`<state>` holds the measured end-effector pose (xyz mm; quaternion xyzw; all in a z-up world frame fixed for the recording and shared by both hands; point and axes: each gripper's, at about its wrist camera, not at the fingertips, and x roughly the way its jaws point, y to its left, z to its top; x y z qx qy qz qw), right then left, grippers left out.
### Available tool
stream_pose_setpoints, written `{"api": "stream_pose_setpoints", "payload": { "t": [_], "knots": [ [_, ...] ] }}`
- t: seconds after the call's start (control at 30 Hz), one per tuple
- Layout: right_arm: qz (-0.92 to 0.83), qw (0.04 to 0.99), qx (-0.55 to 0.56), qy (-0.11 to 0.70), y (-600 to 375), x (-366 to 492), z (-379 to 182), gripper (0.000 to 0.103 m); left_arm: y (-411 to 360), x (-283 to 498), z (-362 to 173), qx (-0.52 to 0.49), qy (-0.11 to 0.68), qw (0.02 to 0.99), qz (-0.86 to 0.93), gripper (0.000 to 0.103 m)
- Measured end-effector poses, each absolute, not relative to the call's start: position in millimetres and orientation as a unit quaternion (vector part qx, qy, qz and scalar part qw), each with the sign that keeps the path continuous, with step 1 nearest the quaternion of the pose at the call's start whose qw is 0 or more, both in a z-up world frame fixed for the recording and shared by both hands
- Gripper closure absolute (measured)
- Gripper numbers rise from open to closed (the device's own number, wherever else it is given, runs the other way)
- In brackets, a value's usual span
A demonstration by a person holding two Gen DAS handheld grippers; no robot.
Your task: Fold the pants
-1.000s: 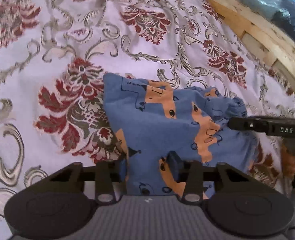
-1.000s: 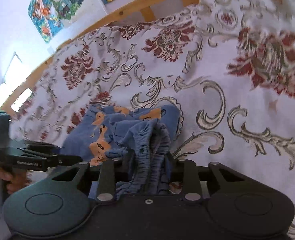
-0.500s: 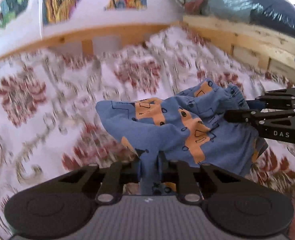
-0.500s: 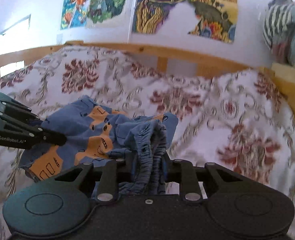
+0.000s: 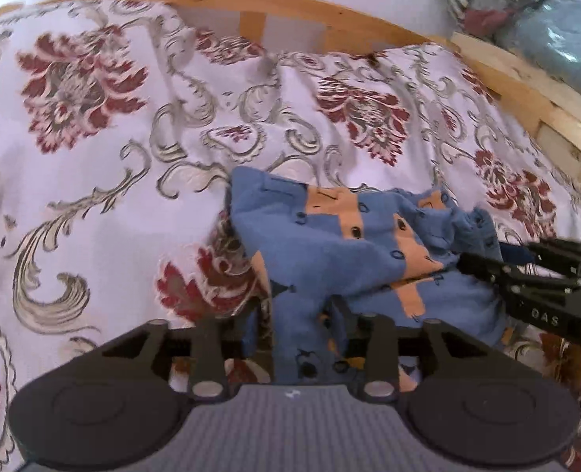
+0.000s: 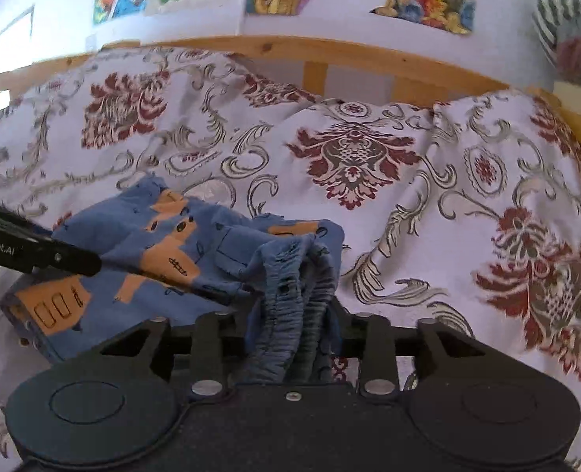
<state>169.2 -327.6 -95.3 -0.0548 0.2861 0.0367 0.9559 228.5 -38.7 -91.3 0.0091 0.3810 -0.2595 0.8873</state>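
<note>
Garment: small blue cotton pants with orange printed patches, held bunched and partly lifted above the bed; lower folds appear to rest on the cover.
Surface: bed with a white bedspread patterned in dark red flowers and grey scrolls; pale wooden bed rail behind it.
Left tool: closed and clamped on a hem or leg end of the pants; cloth is seen pinched between the two fingers.
Right tool: closed and clamped on the gathered elastic waistband, which is bundled thickly between the fingers.
Relation: the two tools are near each other, so the cloth between them sags and wrinkles.
Step in hand (judged): the pants are being carried or spread before a fold is laid; no clean crease is visible yet.
Method note: the tools should be drawn apart until the cloth is taut, then lowered together onto a bare part of the bedspread.
Method note: edges should be matched before either grip is released.
Risk: the thick waistband bundle may release unevenly; the soft bedspread may ruck under dragging.
Not determined: which leg the left tool holds.
</note>
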Motion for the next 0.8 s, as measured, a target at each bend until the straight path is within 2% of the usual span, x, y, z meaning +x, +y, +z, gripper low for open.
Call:
{"api": "stream_pose_setpoints", "payload": {
  "t": [0.03, 0.07, 0.1, 0.2, 0.23, 0.3, 0.47, 0.8],
  "knots": [
    [0.034, 0.957, -0.046, 0.283, -330.6, 166.7, -94.6, 0.052, -36.0, 229.1, -91.6, 0.0, 0.385, 0.887, -0.256, 0.046],
    [0.029, 0.959, -0.038, 0.281, -332.7, 164.1, -93.4, 0.041, -33.7, 229.1, -91.9, -0.006, 0.389, 0.886, -0.25, 0.043],
    [0.023, 0.96, -0.028, 0.278, -335.2, 160.4, -91.2, 0.029, -32.2, 228.7, -92.0, -0.01, 0.393, 0.887, -0.244, 0.035],
    [0.018, 0.962, -0.008, 0.271, -338.3, 145.7, -82.6, 0.013, -27.6, 224.6, -89.3, -0.018, 0.397, 0.889, -0.229, 0.017],
    [0.016, 0.963, -0.012, 0.269, -336.2, 139.4, -79.3, 0.011, -26.5, 222.2, -87.1, -0.021, 0.398, 0.889, -0.225, 0.012],
    [0.01, 0.966, -0.027, 0.257, -330.1, 126.5, -72.1, 0.002, -24.4, 216.8, -82.4, -0.022, 0.399, 0.892, -0.212, 0.007],
    [-0.01, 0.974, -0.001, 0.227, -322.5, 95.5, -53.2, 0.001, -17.1, 191.9, -64.6, -0.002, 0.386, 0.906, -0.173, 0.0],
    [-0.024, 0.976, 0.034, 0.213, -294.3, 30.9, -31.5, 0.001, -20.7, 99.2, -41.9, 0.045, 0.329, 0.936, -0.115, 0.0]
  ]
}}
